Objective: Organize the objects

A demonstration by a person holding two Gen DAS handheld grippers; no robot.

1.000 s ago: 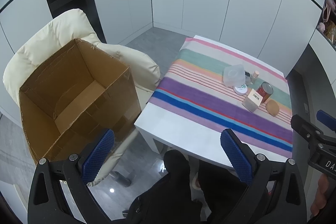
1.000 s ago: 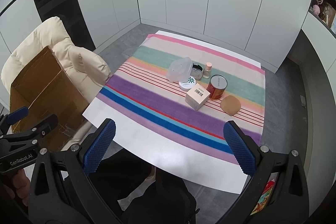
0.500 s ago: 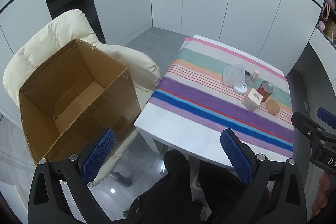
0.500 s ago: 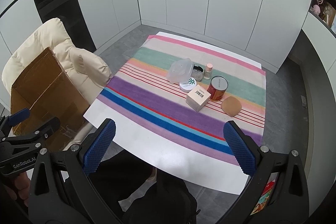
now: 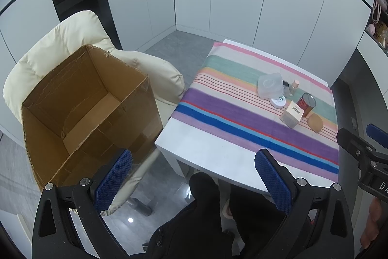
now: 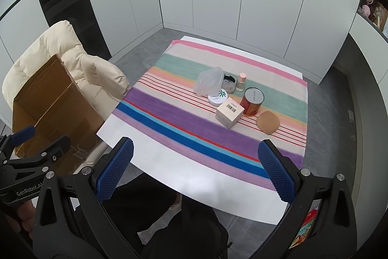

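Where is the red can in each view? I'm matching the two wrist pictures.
Left wrist view: the red can stands right of centre, on the striped cloth.
Right wrist view: the red can stands near the centre, slightly right.
Shared landmark: the small white box next to the can.

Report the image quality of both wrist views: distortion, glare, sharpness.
Left wrist view: strong fisheye bowing of the wall panels, dark vignetted corners, a small light glint on the floor, cardboard box sharp. Right wrist view: same bowing, soft glare on the bare white table, cosmetics sharp but small.
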